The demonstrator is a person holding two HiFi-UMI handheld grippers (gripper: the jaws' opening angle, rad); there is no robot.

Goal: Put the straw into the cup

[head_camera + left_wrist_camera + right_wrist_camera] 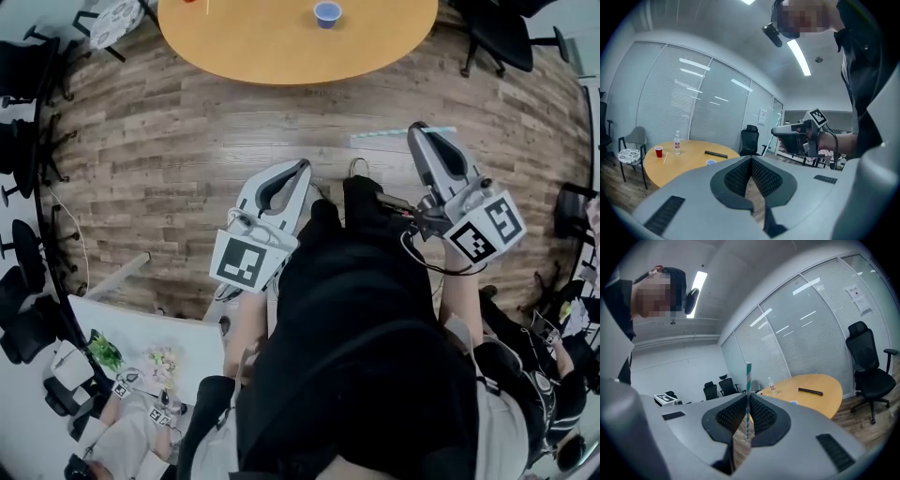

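A teal-striped straw [748, 394] held over plank floor [187, 141], short of the oval wooden table [281, 52]
A black office chair [869, 366] flanks the table. The left gripper [302, 167] is closed on nothing, while the right gripper [419, 131] pinches the straw crosswise between its jaws. On the table stand a water bottle [677, 142], a red cup [658, 151] and a blue cup [327, 13], all well apart from the straw.

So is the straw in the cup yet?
Not yet. Done: the straw is picked up, pinched in the right gripper. In hand: it's held out over the floor. Left: reach the table and drop it into the blue cup.
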